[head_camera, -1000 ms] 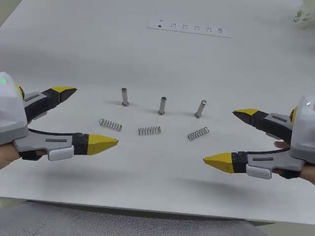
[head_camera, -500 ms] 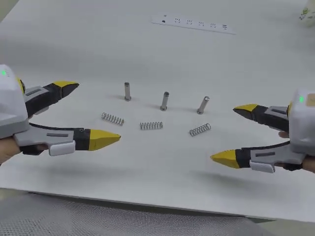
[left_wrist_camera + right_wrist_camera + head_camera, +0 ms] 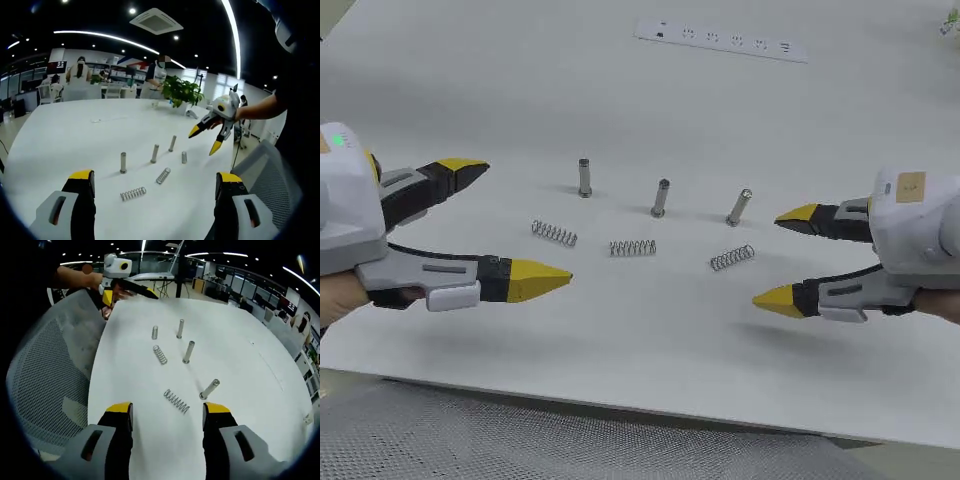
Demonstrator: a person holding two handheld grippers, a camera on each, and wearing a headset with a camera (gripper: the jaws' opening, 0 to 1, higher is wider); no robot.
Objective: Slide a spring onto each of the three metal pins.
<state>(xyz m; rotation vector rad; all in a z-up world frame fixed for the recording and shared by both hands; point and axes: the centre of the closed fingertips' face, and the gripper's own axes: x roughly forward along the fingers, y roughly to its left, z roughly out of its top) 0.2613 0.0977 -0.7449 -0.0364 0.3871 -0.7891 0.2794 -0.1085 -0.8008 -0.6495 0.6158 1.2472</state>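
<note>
Three metal pins stand upright in a row on the white table: left pin (image 3: 585, 178), middle pin (image 3: 661, 198), right pin (image 3: 739, 207). In front of each lies a loose spring: left spring (image 3: 554, 233), middle spring (image 3: 632, 247), right spring (image 3: 732, 258). My left gripper (image 3: 520, 222) hovers open, left of the row, holding nothing. My right gripper (image 3: 770, 259) is open just right of the right spring. The right gripper view has the nearest spring (image 3: 176, 401) and pin (image 3: 209, 389) ahead of its jaws. The left gripper view looks along the pins (image 3: 123, 163) and springs (image 3: 133, 193).
A white power strip (image 3: 720, 40) lies at the far side of the table (image 3: 650, 340). A grey mesh chair (image 3: 520, 440) sits below the near edge. Several people, desks and a plant (image 3: 182, 90) are in the background.
The head camera has shifted, so the whole scene sits slightly higher. My right gripper has drifted left, closer to the right pin and spring. The left gripper holds its place.
</note>
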